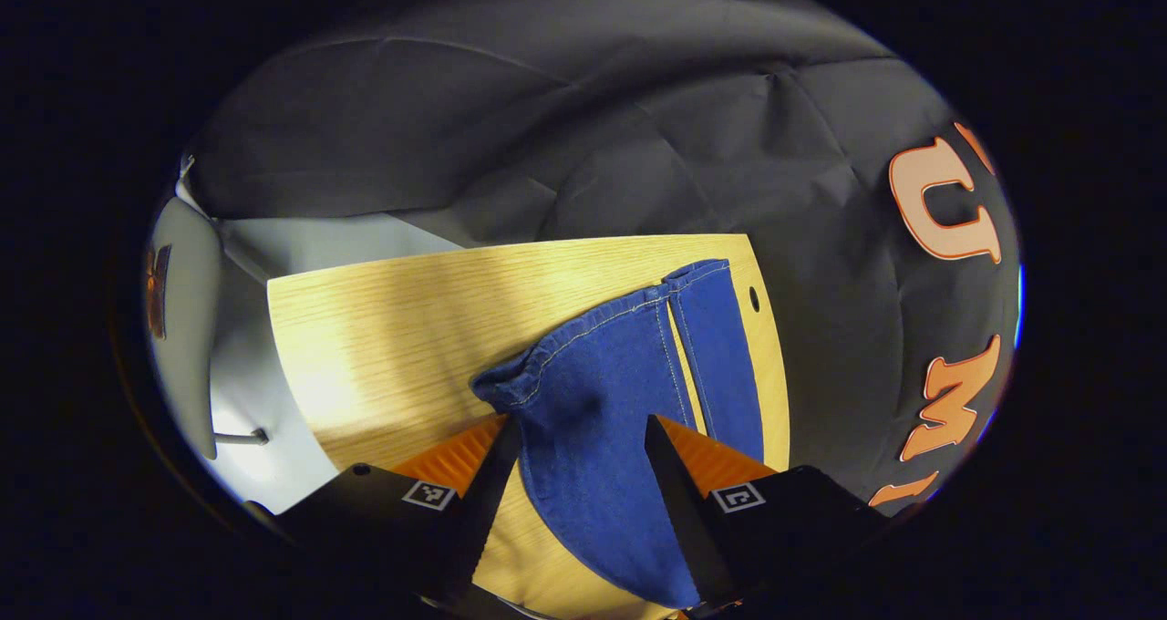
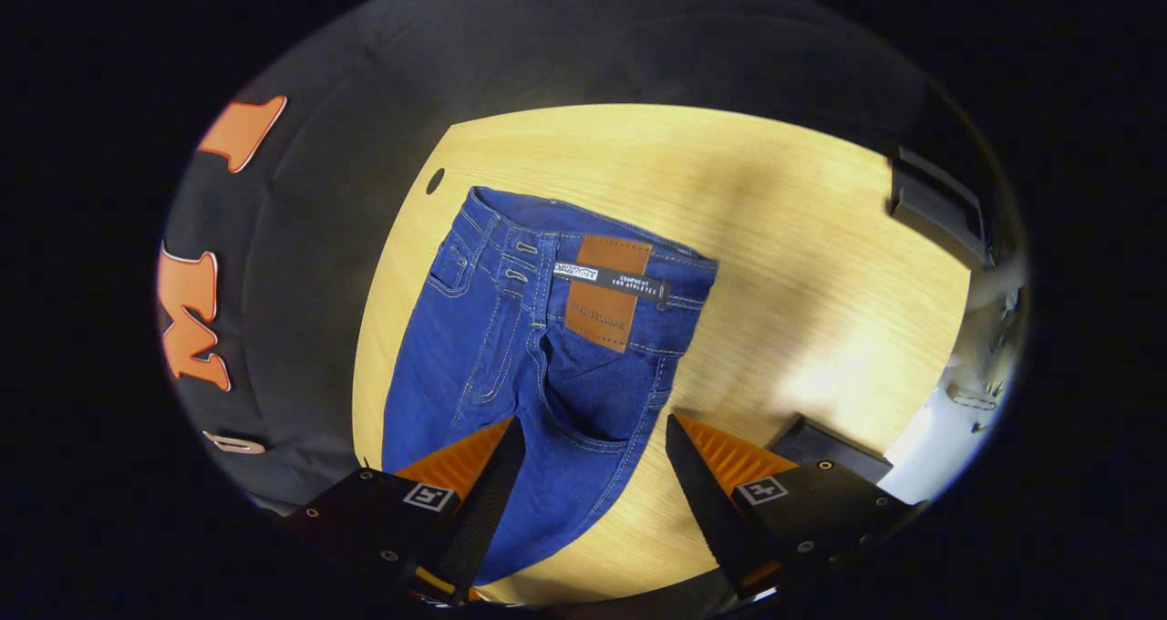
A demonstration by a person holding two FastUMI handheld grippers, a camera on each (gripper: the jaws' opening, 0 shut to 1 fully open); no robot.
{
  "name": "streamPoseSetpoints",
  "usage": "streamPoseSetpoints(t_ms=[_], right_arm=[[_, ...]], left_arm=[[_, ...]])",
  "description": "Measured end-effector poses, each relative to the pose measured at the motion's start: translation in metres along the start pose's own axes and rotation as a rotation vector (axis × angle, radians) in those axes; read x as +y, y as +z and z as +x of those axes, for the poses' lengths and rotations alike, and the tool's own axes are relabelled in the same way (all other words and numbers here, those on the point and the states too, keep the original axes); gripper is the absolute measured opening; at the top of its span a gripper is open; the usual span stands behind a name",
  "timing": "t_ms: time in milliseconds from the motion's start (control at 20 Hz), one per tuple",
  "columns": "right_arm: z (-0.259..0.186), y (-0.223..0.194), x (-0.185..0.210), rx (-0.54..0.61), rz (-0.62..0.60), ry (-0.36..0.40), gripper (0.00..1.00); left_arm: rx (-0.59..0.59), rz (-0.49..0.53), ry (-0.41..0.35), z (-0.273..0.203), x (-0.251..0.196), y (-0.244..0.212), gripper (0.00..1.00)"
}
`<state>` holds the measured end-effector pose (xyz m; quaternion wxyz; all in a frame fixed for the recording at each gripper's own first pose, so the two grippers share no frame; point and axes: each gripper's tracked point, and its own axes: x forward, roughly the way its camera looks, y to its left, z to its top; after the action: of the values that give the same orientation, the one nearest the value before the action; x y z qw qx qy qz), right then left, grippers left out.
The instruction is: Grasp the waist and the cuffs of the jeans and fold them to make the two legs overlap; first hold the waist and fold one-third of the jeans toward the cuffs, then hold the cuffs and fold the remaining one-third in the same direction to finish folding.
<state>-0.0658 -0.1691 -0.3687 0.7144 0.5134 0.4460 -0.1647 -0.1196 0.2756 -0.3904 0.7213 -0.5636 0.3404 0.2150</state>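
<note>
Blue jeans lie on the wooden table. In the left gripper view the leg ends point away from me: one cuff lies flat near the table's far right edge, and the other cuff is bunched up closer in. My left gripper is open, its fingers standing either side of the nearer leg's denim. In the right gripper view I see the jeans' waist with a brown patch. My right gripper is open over the seat of the jeans, with both fingers apart from the cloth.
A small round hole sits in the table beside the flat cuff; a similar hole lies near the waist. The table's edge runs close along the jeans. A dark box and black shelf-like pieces stand to the right. A white chair stands off the table.
</note>
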Motion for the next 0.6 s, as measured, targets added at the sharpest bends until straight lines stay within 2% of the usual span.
streamPoseSetpoints(t_ms=[350, 400, 450, 550, 600], right_arm=[[0.008, 0.009, 0.009, -0.019, 0.074, 0.089, 0.93], [0.011, 0.009, 0.009, -0.016, 0.069, 0.086, 0.90], [0.013, 0.009, 0.010, -0.015, 0.066, 0.083, 0.82], [0.019, 0.007, 0.009, -0.003, 0.051, 0.060, 0.68], [0.022, 0.007, 0.009, 0.002, 0.042, 0.053, 0.69]], left_arm=[[-0.022, -0.037, -0.046, 0.004, -0.003, 0.008, 0.86], [-0.024, -0.034, -0.052, 0.010, -0.007, 0.009, 0.85], [-0.023, -0.026, -0.051, 0.016, -0.010, 0.009, 0.84], [-0.008, -0.024, -0.032, 0.022, -0.009, 0.006, 0.76], [-0.003, -0.030, -0.018, 0.026, -0.006, 0.007, 0.61]])
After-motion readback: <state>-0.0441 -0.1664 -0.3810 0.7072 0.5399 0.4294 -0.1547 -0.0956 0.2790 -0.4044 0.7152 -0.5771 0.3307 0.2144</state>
